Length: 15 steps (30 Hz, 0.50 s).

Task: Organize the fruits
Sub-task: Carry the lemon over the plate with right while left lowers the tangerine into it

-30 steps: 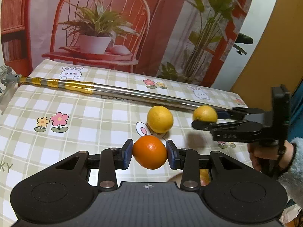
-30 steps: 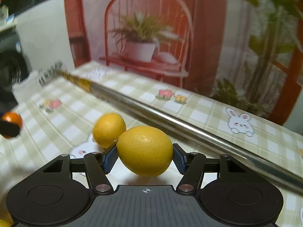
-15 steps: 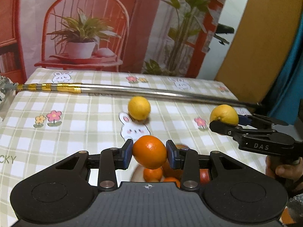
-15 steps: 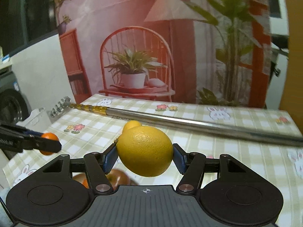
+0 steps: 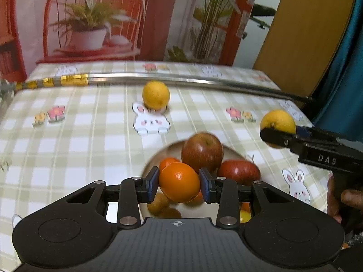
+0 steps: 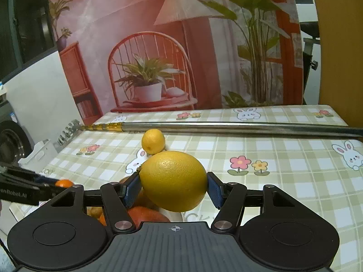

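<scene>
Left tool (image 5: 179,184) grips orange (image 5: 179,182); right tool (image 6: 173,187) grips lemon (image 6: 173,180).

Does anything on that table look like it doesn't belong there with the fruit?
Yes: a long metal pole with gold bands lies across the far side of the checked tablecloth, which seems odd beside fruit. One yellow citrus also sits loose on the cloth, outside the bowl.

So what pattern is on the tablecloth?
The tablecloth has green-and-white checks with bunnies and flowers, clearest in the right wrist view.
</scene>
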Each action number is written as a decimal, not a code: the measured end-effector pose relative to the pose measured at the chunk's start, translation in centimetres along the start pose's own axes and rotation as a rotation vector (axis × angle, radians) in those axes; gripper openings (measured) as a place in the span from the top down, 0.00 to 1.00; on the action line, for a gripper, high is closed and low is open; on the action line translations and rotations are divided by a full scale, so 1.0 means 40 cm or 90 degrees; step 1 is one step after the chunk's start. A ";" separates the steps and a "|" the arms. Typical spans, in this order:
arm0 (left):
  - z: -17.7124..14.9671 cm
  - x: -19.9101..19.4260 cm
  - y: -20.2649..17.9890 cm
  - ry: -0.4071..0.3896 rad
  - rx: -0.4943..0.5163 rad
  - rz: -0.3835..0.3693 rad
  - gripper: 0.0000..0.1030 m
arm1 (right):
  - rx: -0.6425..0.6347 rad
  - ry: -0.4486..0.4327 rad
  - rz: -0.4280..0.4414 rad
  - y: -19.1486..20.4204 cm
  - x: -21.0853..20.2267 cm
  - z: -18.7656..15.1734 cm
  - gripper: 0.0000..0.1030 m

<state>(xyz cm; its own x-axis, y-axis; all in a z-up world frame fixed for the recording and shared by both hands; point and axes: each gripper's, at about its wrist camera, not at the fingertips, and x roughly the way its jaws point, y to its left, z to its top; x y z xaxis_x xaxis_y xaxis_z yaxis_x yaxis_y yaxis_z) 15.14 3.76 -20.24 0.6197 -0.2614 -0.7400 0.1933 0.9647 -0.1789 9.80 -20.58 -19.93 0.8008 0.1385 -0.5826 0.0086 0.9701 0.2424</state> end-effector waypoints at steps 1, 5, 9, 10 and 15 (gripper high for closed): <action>-0.005 0.004 -0.005 0.007 0.002 -0.002 0.61 | 0.000 0.000 0.001 0.001 0.000 -0.002 0.44; -0.023 0.020 -0.022 0.028 0.016 -0.004 0.61 | -0.002 0.000 0.010 0.007 -0.001 -0.011 0.44; -0.027 0.031 -0.016 0.035 0.008 0.005 0.61 | -0.010 0.003 0.012 0.013 -0.001 -0.017 0.44; -0.025 0.033 -0.010 0.034 0.004 0.008 0.61 | -0.010 0.003 0.013 0.014 -0.002 -0.018 0.44; 0.012 0.051 0.014 0.017 0.002 0.025 0.61 | -0.002 0.000 0.016 0.010 -0.003 -0.015 0.44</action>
<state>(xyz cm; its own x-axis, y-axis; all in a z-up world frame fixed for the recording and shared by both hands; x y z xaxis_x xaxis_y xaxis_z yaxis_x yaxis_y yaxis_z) 16.87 3.75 -21.54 0.6068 -0.2223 -0.7631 0.1721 0.9741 -0.1469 9.34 -20.10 -20.24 0.8007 0.1632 -0.5764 -0.0138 0.9670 0.2545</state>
